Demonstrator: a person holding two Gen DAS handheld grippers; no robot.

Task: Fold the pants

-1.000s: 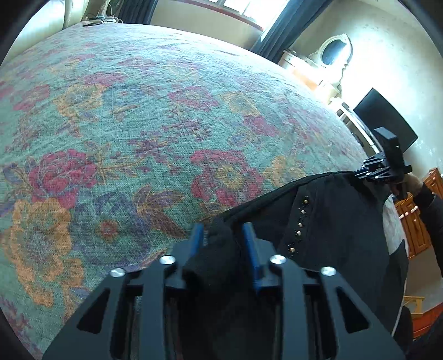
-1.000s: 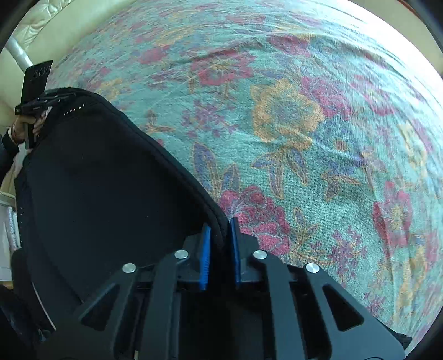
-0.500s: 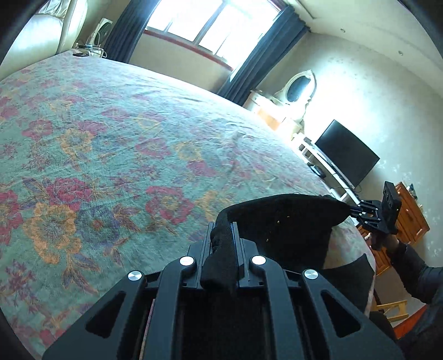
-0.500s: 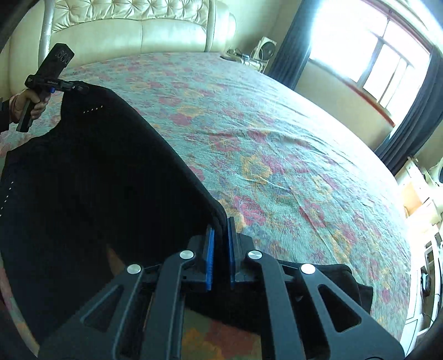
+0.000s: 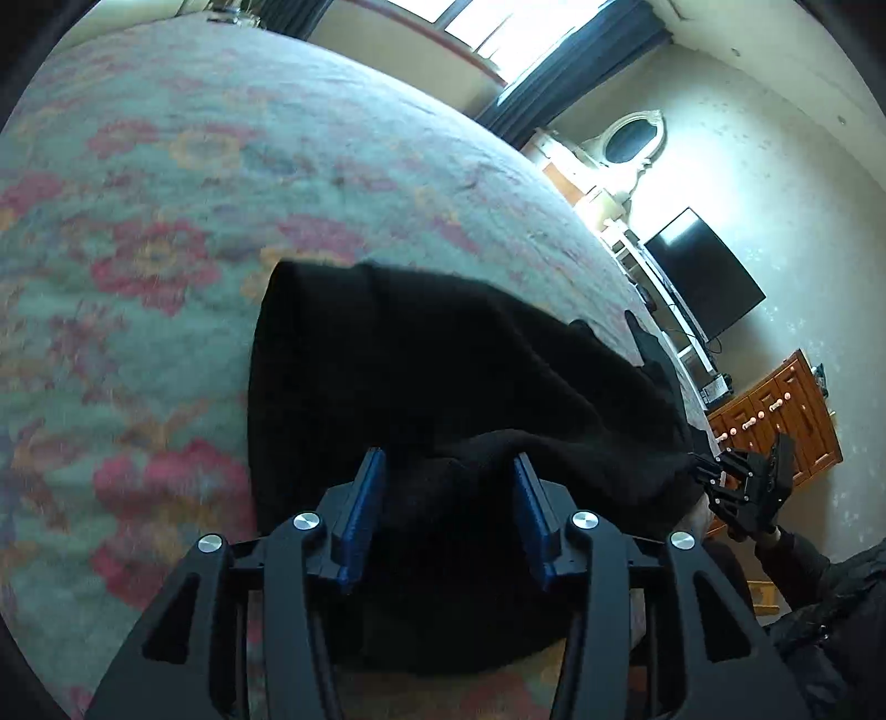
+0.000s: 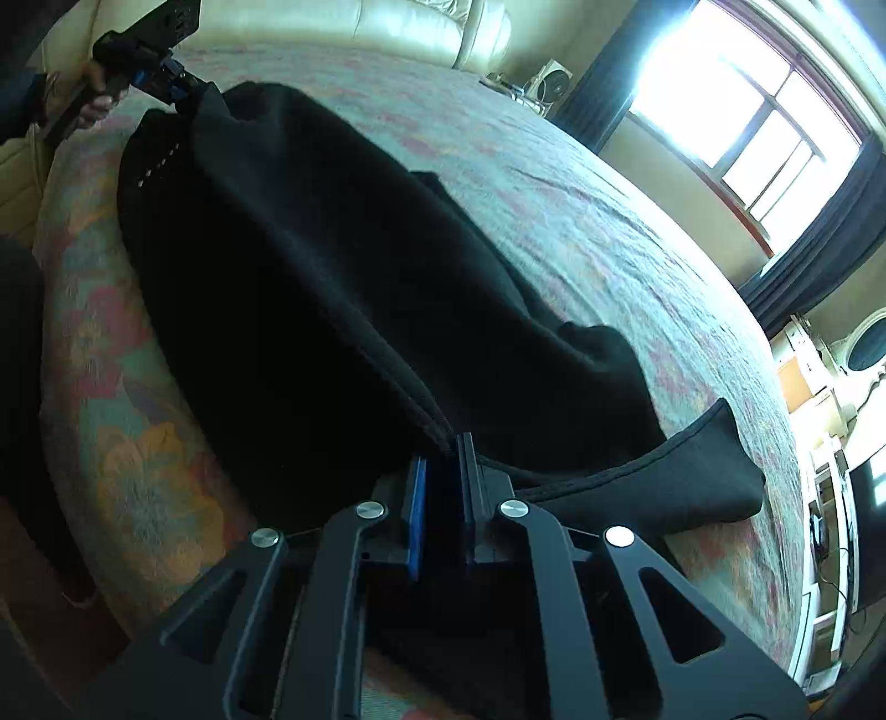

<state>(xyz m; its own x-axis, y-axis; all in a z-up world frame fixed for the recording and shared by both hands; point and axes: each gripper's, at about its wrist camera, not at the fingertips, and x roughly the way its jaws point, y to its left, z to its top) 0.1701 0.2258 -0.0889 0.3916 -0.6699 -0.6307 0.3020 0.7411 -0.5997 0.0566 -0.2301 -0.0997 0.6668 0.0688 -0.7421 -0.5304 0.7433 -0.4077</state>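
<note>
The black pants [image 5: 443, 360] are lying doubled over on the floral bedspread [image 5: 138, 249], filling the middle of the left wrist view from about ten o'clock down to six o'clock, with the fold edge running across toward three o'clock. The left gripper [image 5: 448, 482] is sitting at six o'clock in its own view, and its jaws are opening: the blue pads [image 5: 362, 498] are standing apart on either side of a bunched ridge of black fabric, which is lying between them without being pressed, so the claw is released. In the same view the right gripper [image 5: 714, 476] is showing at four o'clock, at the far corner of the cloth, with a dark sleeve [image 5: 803, 565] trailing behind it. From the right wrist view, the right gripper [image 6: 443, 476] is clenched at six o'clock, its pads nearly together and pinching the seamed edge of the pants [image 6: 332, 277], which are stretching away toward eleven o'clock. There the left gripper [image 6: 177, 91] is appearing at the garment's far end, carried by a hand [image 6: 94, 108]. A cream headboard [image 6: 410, 27] is sitting at twelve o'clock, and a bright window [image 6: 747, 111] is glowing at two o'clock beside dark curtains [image 6: 819, 249].
</note>
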